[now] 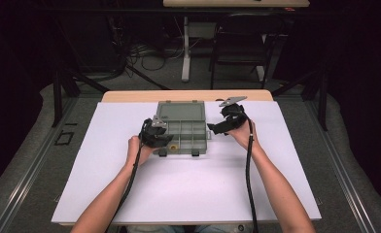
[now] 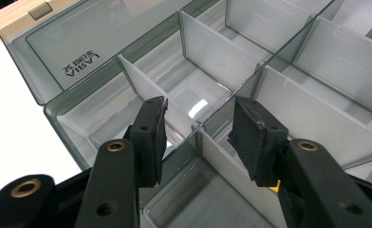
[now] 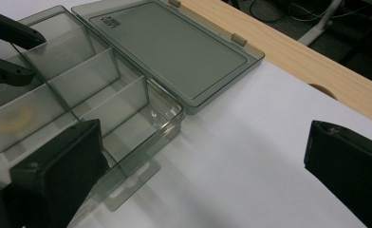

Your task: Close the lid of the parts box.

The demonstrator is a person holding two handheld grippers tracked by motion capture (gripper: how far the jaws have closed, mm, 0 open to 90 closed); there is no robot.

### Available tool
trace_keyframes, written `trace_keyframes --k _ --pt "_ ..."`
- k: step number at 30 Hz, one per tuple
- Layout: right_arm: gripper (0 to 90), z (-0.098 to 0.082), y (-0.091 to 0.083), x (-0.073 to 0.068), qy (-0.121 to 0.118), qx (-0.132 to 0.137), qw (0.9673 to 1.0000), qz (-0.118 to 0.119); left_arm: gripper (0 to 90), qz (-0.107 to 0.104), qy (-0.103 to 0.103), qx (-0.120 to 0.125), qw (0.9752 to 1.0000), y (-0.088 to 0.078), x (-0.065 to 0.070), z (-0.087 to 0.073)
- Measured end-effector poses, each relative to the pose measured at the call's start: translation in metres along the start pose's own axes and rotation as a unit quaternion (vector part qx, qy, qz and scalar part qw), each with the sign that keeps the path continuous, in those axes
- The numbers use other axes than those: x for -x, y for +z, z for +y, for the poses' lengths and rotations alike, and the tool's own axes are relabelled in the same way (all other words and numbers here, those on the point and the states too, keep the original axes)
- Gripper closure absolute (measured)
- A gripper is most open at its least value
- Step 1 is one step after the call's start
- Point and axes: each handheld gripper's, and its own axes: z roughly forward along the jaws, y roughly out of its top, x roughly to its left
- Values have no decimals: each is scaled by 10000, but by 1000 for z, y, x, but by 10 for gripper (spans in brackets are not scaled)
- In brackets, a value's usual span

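A smoky grey clear organiser box (image 1: 188, 131) lies open on the white sheet, its lid (image 1: 181, 110) folded flat behind it. My left gripper (image 1: 167, 140) reaches into the box's front left part. In the left gripper view its jaws (image 2: 198, 109) stand apart astride a thin divider wall (image 2: 208, 142), and the pads (image 2: 151, 137) press on nothing. My right gripper (image 1: 214, 128) hangs at the box's right edge, open wide (image 3: 205, 137), with one pad (image 3: 60, 171) over the box's corner and the other above the sheet. A small yellow piece (image 1: 175, 145) lies in a front compartment.
The white sheet (image 1: 188, 189) covers most of the wooden table (image 1: 130, 95), whose far edge shows behind the lid. Beyond the table are a chair (image 1: 242, 39), a desk leg and cables on the floor. Two latch tabs (image 1: 195, 152) jut from the box's front.
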Motion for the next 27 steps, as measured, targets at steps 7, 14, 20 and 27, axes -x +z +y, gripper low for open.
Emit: trace_keyframes --k 7,14,20,27 --pt "0 4 8 1 -35 -8 10000 -76 558 -1 -2 2 10000 0 0 0" --pt "43 3 15 4 37 -57 9999 -97 558 -6 -1 2 10000 0 0 0" --pt "142 9 20 6 75 -72 9999 -109 558 -16 3 -10 10000 0 0 0" --pt "339 10 29 6 128 -214 9995 -192 559 -24 2 0 10000 0 -1 0"
